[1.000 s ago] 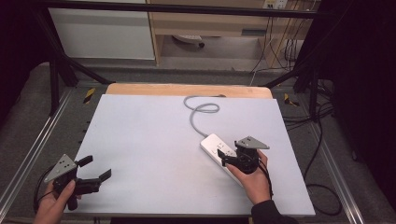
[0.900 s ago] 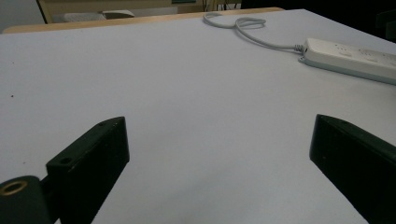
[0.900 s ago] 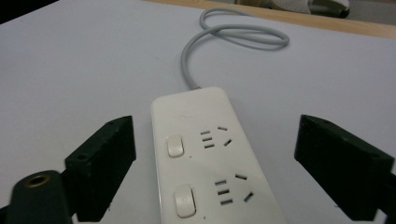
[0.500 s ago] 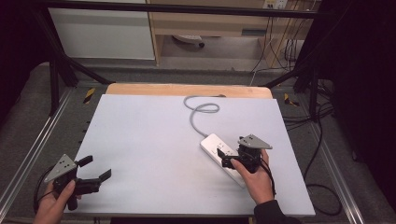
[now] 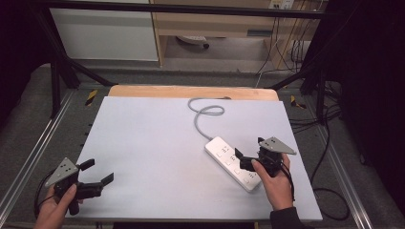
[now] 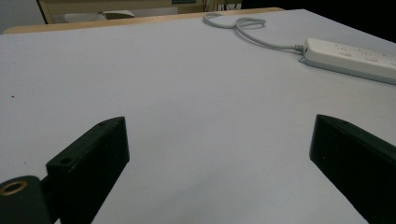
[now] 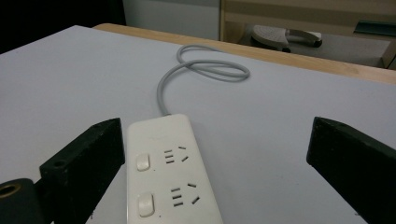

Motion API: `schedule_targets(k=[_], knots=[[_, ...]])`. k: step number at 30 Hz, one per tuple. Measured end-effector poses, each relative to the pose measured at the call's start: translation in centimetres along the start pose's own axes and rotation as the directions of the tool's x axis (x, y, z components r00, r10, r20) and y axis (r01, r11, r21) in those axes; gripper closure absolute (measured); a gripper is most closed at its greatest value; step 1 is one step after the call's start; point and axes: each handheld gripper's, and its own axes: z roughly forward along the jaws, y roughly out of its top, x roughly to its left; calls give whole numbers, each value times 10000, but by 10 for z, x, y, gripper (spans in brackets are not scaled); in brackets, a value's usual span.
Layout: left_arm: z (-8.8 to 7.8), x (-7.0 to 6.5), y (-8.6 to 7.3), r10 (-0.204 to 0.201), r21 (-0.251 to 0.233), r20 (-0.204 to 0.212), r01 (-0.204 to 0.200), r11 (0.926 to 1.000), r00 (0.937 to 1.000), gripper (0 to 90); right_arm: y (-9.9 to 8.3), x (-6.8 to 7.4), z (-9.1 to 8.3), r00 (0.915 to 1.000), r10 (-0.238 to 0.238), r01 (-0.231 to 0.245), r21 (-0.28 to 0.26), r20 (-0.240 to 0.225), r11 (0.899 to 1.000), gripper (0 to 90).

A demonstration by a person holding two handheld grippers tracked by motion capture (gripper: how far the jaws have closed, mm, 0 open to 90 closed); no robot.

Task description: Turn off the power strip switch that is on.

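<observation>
resting low at the table's near left corner, the left hand-held gripper (image 5: pixel 98 174) has its jaws apart with nothing between them.
right of the middle of the grey table (image 5: pixel 143 143) lies a white power strip (image 5: pixel 234 163), its grey cord (image 5: pixel 203 114) looped toward the far edge; the right hand-held gripper (image 5: pixel 241 160), jaws having just opened wide, hovers over the strip's near end without pressing it.

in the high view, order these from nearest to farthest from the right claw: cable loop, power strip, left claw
1. power strip, right beside the right claw, under its open jaws
2. cable loop, up the table toward the far edge
3. left claw, at the near left corner
</observation>
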Motion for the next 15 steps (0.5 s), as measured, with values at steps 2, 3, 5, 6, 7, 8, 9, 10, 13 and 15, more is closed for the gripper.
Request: schedule_targets(k=[2,3,5,6,7,8,9,10,13,15], knots=[[0,0,0,0,-2,-4,0,10000,10000,47,0,-3,-3,10000,65,-65,-36,70,10000,48],[0,0,0,-1,-6,-5,1,10000,10000,47,-1,-5,-4,9999,68,-67,-49,102,10000,48],[0,0,0,-3,-7,-5,3,10000,10000,47,-1,-8,-7,9998,93,-91,-112,164,9999,48],[0,0,0,1,-7,-4,-1,10000,10000,47,-1,-10,-9,9997,130,-128,-103,197,9999,48],[0,0,0,2,-6,-6,-2,10000,10000,47,-2,-11,-11,9996,141,-137,-129,240,9998,48],[0,0,0,3,-3,-3,-3,10000,10000,47,-2,-13,-12,9995,173,-169,-151,269,9997,48],[0,0,0,3,-3,-5,-3,10000,10000,47,-2,-15,-14,9994,196,-191,-164,298,9997,48],[0,0,0,-2,-3,-10,2,10000,10000,47,-3,-17,-16,9992,233,-228,-176,325,9996,49],[0,0,0,-21,-28,-18,21,10000,10000,47,-5,-23,-21,9987,310,-304,-166,412,9994,52],[0,0,0,-22,-29,-20,22,10000,10000,47,-6,-27,-24,9982,375,-367,-180,464,9992,52]])
